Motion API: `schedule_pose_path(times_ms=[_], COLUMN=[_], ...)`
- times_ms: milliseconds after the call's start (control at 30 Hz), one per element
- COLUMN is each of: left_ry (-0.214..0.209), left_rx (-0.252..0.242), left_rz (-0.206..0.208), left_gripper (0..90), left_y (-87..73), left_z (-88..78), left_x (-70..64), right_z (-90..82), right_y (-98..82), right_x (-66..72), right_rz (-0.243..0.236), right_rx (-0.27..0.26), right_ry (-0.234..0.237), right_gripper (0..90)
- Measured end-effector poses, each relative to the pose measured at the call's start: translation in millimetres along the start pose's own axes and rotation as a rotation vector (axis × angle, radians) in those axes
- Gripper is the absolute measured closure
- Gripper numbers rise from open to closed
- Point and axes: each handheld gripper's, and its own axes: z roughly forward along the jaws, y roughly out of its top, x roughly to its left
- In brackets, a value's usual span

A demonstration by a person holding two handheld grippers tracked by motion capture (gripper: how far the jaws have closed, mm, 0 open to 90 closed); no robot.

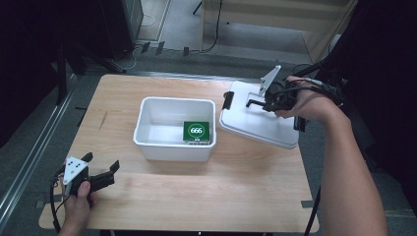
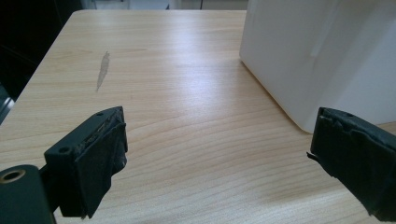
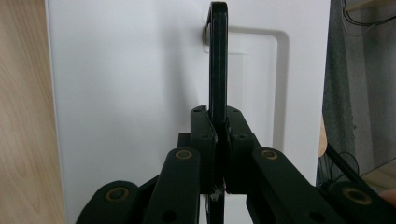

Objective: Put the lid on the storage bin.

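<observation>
A white open bin [image 1: 147, 140] stands mid-table with a green box marked 666 [image 1: 198, 132] inside at its right end. To its right is the white lid [image 1: 255, 125], with a black clip [image 1: 227, 100] on its left end. My right gripper [image 1: 260, 103] is shut on the lid's black handle [image 3: 218, 56], which runs up between the jaws over the lid [image 3: 130, 93] in the right gripper view. My left gripper [image 1: 102, 162] is open and holds nothing at the table's front left. In its own view the left gripper [image 2: 219, 130] points at the bin wall [image 2: 322, 51].
The wooden table [image 1: 236, 191] has bare room in front of the bin and at the left. The lid overhangs the table's right edge. Dark floor, cables and a metal rail [image 1: 34, 152] surround the table.
</observation>
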Motion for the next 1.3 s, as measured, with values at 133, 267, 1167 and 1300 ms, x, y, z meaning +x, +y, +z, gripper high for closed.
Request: schedule_pose_path(times_ms=[133,267,1167,1300], left_ry=[0.000,0.001,-0.011,-0.011], left_rx=[-0.003,-0.003,-0.005,-0.006], left_rz=[-0.004,-0.003,-0.011,-0.011], left_gripper=[4.5,4.5,4.5,4.5], left_y=[0.0,0.3,0.5,0.4], left_z=[0.5,1.0,0.1,-0.1], left_x=[0.1,0.3,1.8,1.8], right_z=[-5.6,-10.3,-10.9,-7.9], right_y=[13.3,26.7,123.8,136.6], right_x=[2.2,4.8,33.7,40.9], right_rz=[-0.020,-0.034,-0.195,-0.207], right_rx=[-0.012,-0.016,-0.081,-0.077], right_ry=[0.004,0.009,0.081,0.093], right_gripper=[85.5,85.5,85.5,85.5])
